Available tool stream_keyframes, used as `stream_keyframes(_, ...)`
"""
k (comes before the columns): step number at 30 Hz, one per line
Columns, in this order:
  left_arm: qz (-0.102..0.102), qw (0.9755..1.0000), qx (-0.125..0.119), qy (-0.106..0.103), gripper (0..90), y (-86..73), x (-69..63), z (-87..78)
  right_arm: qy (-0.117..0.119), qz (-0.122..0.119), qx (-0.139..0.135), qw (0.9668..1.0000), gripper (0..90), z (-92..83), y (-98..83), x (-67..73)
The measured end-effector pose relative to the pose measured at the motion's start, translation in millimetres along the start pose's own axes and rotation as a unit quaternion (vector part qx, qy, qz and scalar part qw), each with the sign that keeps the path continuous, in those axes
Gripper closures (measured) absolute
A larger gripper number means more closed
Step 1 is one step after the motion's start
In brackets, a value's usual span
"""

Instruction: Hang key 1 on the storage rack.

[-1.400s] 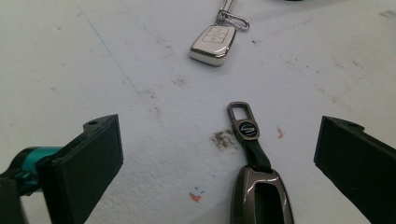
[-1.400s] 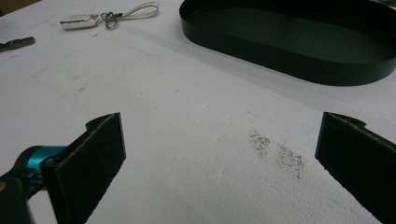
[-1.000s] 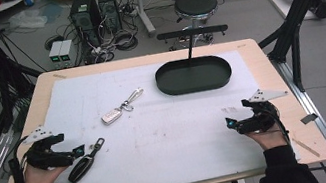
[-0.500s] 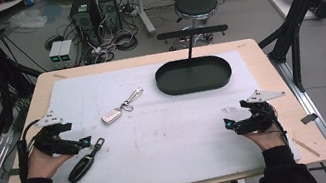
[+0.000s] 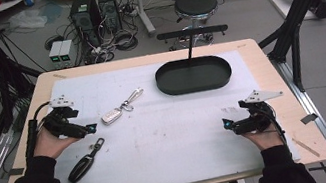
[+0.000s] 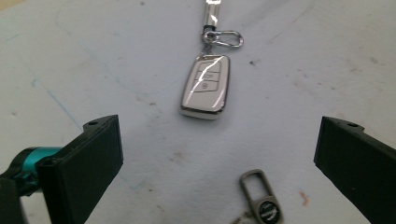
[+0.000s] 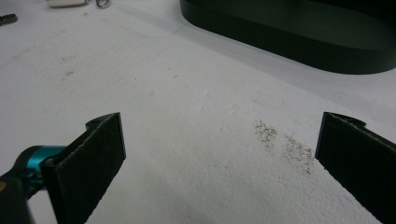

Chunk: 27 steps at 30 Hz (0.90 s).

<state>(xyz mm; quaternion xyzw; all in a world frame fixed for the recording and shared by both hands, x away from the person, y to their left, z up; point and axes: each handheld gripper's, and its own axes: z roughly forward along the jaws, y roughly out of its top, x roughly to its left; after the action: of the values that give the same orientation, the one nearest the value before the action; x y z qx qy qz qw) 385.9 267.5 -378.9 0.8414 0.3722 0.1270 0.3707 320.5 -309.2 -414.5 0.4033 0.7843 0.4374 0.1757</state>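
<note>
A white key fob [image 5: 111, 116] with a silver strap and clip lies left of the table's middle. My left gripper [image 5: 89, 129] is open just left of it, jaws pointing at it. In the left gripper view the white key fob [image 6: 205, 87] lies ahead of the wide-apart jaws of my left gripper [image 6: 219, 128], untouched. A black key fob [image 5: 80, 169] with a metal ring lies nearer the front edge; its ring [image 6: 259, 196] shows low between the jaws. My right gripper [image 5: 228, 123] rests open at the front right, and in its own view my right gripper [image 7: 219, 122] has bare mat between its jaws.
A black oval tray [image 5: 196, 87] stands at the back, right of centre, with nothing in it; its wall [image 7: 280, 44] rises ahead of the right jaws. A white mat [image 5: 174, 140] covers the wooden table. A stool and computer boxes stand on the floor beyond.
My left gripper has moved forward and right, away from the black key fob and up beside the white one. The right gripper has stayed in place.
</note>
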Motion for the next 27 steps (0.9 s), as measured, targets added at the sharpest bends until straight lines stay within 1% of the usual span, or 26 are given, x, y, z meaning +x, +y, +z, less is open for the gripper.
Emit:
stream_keyframes(1, 0.000, 1.0000, 0.000, 0.000, 1.8, 0.0, 0.0, 0.0, -0.001, -0.001, 0.000, 1.0000, 0.8, 0.3, -0.2, -0.1)
stream_keyframes(2, 0.002, 1.0000, 0.009, 0.000, 1.7, 3.7, 1.9, 2.8, -0.002, -0.002, 0.000, 1.0000, 0.8, 0.8, -0.7, -0.4)
stream_keyframes(5, 0.005, 0.9999, 0.014, -0.001, 1.7, 7.5, 1.7, 6.2, -0.003, 0.000, 0.003, 1.0000, 0.8, 1.8, -1.7, -1.4)
stream_keyframes(6, 0.007, 0.9998, 0.019, -0.001, 1.8, 9.4, 1.6, 8.1, -0.002, 0.000, 0.004, 1.0000, 0.8, 2.2, -1.6, -1.3)
stream_keyframes(7, 0.014, 0.9995, 0.030, -0.001, 1.7, 14.0, 1.8, 12.7, -0.003, 0.000, 0.004, 1.0000, 0.8, 2.6, -1.5, -1.2)
stream_keyframes(8, 0.014, 0.9995, 0.030, -0.001, 1.8, 14.0, 1.8, 12.7, -0.002, -0.002, 0.004, 1.0000, 0.8, 3.1, -1.3, -1.3)
stream_keyframes(9, 0.018, 0.9993, 0.034, -0.004, 1.8, 19.1, 3.0, 16.7, -0.002, -0.001, 0.003, 1.0000, 0.8, 3.5, -1.1, -1.0)
stream_keyframes(11, 0.021, 0.9991, 0.038, -0.001, 1.7, 21.5, 3.4, 18.9, -0.003, -0.003, 0.005, 1.0000, 0.8, 4.2, -0.9, -1.2)
stream_keyframes(13, 0.028, 0.9984, 0.049, -0.001, 1.8, 26.1, 5.1, 23.7, -0.003, -0.002, 0.006, 1.0000, 0.8, 4.3, -1.0, -0.9)
stream_keyframes(14, 0.029, 0.9981, 0.055, -0.004, 1.7, 31.3, 6.6, 28.2, -0.005, -0.003, 0.006, 1.0000, 0.8, 4.5, -1.0, -1.3)
stream_keyframes(15, 0.034, 0.9976, 0.061, -0.003, 1.7, 34.8, 6.3, 30.2, -0.005, -0.002, 0.006, 1.0000, 0.8, 4.4, -1.1, -1.1)
stream_keyframes(16, 0.038, 0.9973, 0.063, -0.005, 1.8, 38.0, 5.7, 32.2, -0.006, -0.003, 0.008, 1.0000, 0.8, 4.4, -1.1, -1.1)
stream_keyframes(17, 0.038, 0.9973, 0.063, -0.005, 1.7, 38.0, 5.7, 32.2, -0.007, -0.005, 0.008, 0.9999, 0.8, 4.7, -1.2, -0.9)
stream_keyframes(19, 0.049, 0.9962, 0.072, -0.005, 1.7, 45.3, 4.6, 35.4, -0.009, -0.007, 0.010, 0.9999, 0.8, 5.0, -1.4, -0.8)
stream_keyframes(20, 0.052, 0.9960, 0.071, -0.006, 1.7, 48.8, 4.6, 37.0, -0.011, -0.009, 0.011, 0.9998, 0.7, 5.6, -1.5, -0.8)
stream_keyframes(23, 0.057, 0.9953, 0.077, -0.009, 1.7, 58.9, 3.8, 44.1, -0.011, -0.011, 0.014, 0.9998, 0.8, 6.2, -1.5, -0.1)
stream_keyframes(27, 0.076, 0.9923, 0.096, -0.017, 1.7, 73.3, 0.1, 58.0, -0.013, -0.012, 0.011, 0.9998, 0.8, 5.7, -1.4, -0.1)
